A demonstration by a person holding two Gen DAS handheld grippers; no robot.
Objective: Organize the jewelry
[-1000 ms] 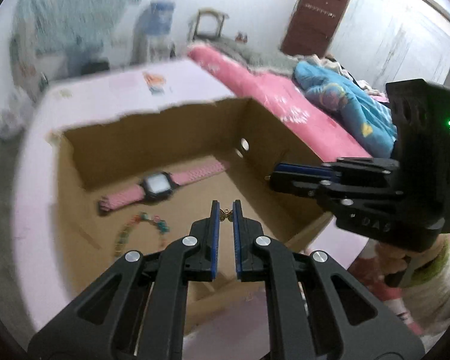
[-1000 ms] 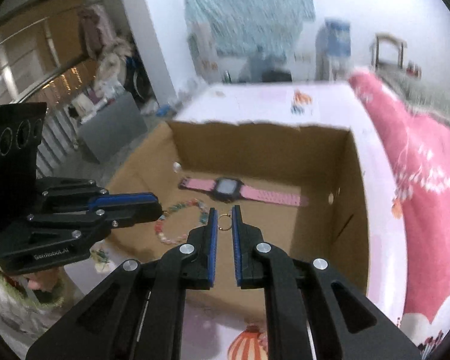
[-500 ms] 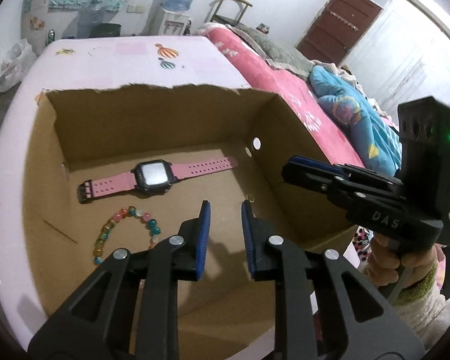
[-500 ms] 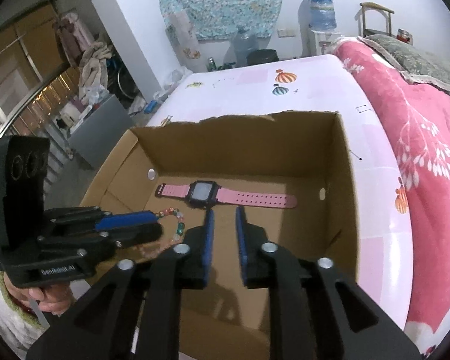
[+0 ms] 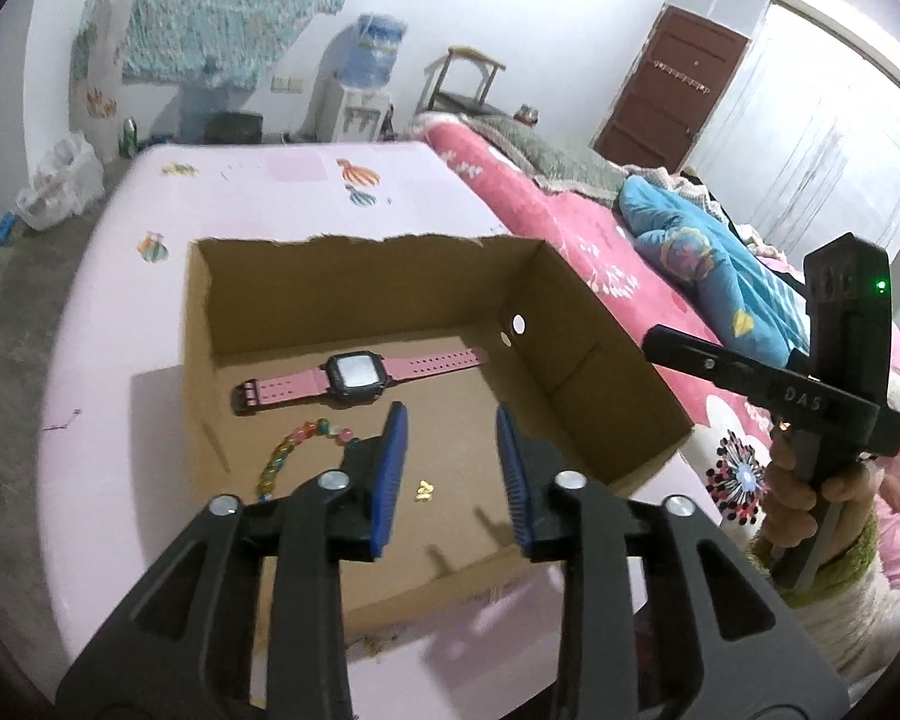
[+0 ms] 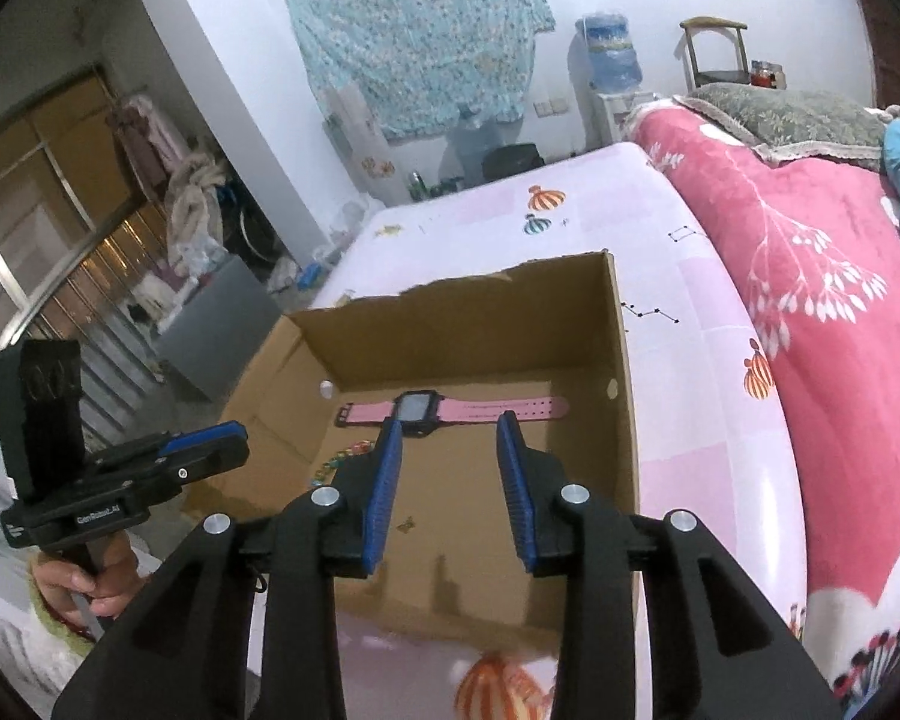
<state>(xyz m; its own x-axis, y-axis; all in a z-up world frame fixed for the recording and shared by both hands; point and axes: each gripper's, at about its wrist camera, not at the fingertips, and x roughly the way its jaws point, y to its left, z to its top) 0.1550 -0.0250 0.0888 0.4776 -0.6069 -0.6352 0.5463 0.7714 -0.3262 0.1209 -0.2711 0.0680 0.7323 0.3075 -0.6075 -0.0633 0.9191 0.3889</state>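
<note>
Both your claws, left claw and right claw, gape empty above the box; the earring lies just below between them.

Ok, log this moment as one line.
left gripper: open, empty | right gripper: open, empty | box: watch, bead bracelet, gold earring on floor

A pink blanket covers the bed, with blue bedding on it. A water dispenser stands beside a chair; a brown door is shut.
</note>
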